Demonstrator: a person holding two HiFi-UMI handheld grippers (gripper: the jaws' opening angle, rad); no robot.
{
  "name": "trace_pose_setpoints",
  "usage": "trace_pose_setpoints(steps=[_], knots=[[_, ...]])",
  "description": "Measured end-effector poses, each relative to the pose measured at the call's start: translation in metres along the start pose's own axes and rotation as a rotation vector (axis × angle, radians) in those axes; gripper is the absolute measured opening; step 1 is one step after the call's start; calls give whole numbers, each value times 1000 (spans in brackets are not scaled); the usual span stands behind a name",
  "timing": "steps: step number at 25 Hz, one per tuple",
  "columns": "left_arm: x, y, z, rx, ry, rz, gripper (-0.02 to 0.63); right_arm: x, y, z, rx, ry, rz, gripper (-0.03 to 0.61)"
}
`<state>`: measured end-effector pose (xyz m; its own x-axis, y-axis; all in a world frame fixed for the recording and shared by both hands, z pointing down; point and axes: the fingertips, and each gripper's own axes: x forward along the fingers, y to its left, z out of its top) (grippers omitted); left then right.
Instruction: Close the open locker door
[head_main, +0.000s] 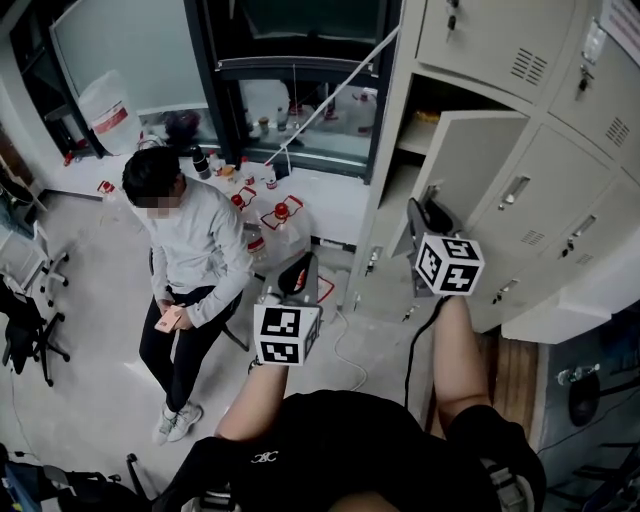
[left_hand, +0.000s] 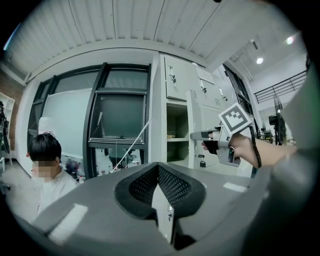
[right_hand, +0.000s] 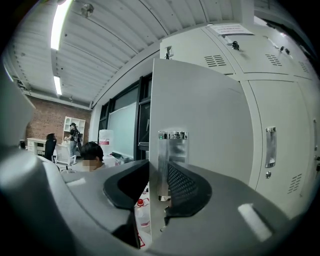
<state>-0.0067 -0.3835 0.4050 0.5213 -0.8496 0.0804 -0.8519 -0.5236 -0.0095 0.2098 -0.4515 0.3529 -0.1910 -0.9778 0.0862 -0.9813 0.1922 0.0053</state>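
Note:
The grey locker bank (head_main: 560, 190) fills the right of the head view, with one door (head_main: 470, 155) swung out toward me. My right gripper (head_main: 418, 208) is at that door's free edge. In the right gripper view the door (right_hand: 200, 110) runs up between the jaws, one pad on each side, and its metal handle plate (right_hand: 172, 150) stands just ahead of the right pad. I see no pad pressing on it. My left gripper (head_main: 300, 262) hangs lower and left, away from the lockers, with its pads meeting and nothing between them (left_hand: 159, 167).
A person (head_main: 190, 250) sits on a stool left of the lockers, close to my left gripper. Bottles and jugs (head_main: 280, 215) stand on the floor under the window. A white cord (head_main: 340, 70) slants across to the lockers. An office chair (head_main: 30, 300) is at far left.

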Motion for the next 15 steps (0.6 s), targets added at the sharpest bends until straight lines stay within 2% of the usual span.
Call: trace_pose_setpoints(steps=[15], knots=[[5,34,5,5,-8,18,0,63,-1,6,-6,-2,-33,117]])
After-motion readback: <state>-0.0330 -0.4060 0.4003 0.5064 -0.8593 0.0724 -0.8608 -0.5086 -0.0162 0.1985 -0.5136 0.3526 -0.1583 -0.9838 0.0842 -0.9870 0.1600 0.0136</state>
